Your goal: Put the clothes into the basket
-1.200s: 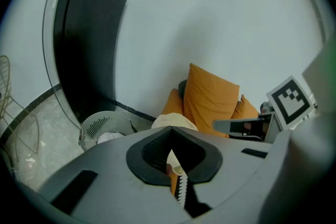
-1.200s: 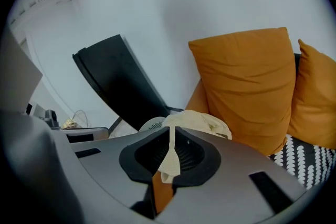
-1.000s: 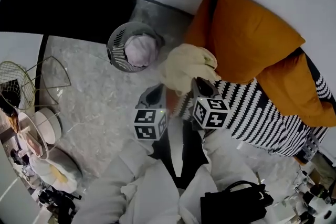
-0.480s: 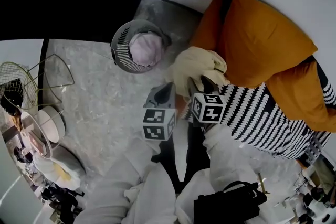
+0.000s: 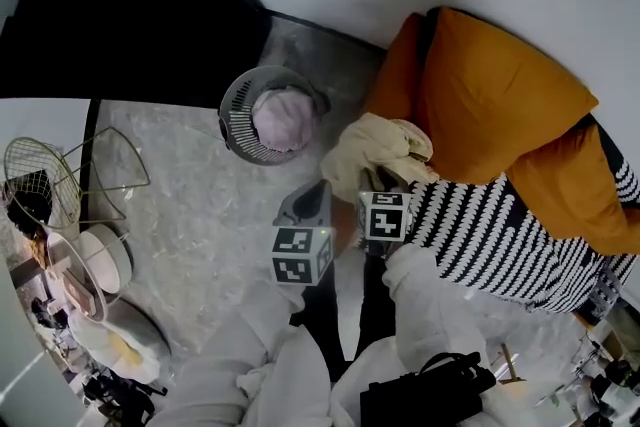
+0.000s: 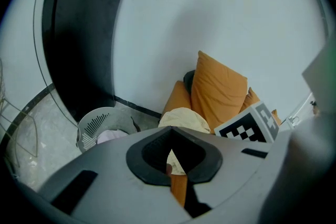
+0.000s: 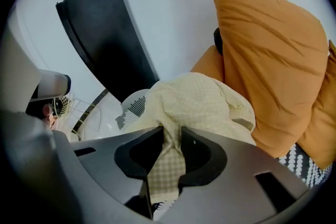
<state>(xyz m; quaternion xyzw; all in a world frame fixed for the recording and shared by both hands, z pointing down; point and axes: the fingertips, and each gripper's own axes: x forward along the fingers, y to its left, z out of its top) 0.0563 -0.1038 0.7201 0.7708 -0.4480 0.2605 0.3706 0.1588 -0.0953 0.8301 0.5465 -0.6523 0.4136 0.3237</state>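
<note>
Between the jaws of the right gripper [image 7: 171, 132], which have just been closing, a fold of the yellow garment [image 7: 197, 99] is pinched. The rest lies heaped at the sofa edge, against the orange cushion [image 5: 490, 85]. The left gripper [image 5: 315, 190] is just beside it, jaws together and empty.

Judgement: lift until the trailing cloth clears the striped cover [image 5: 490, 235], then swing left; the left gripper could gather slack.

The floor between is bare. The basket [image 5: 235, 105] stands beyond, near the wall, with a pink garment [image 5: 285, 115] inside. The wire rack [image 5: 40, 175] is well apart.

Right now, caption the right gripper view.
Right gripper, jaws just closing, pinches a yellow garment; orange cushions and basket behind.
</note>
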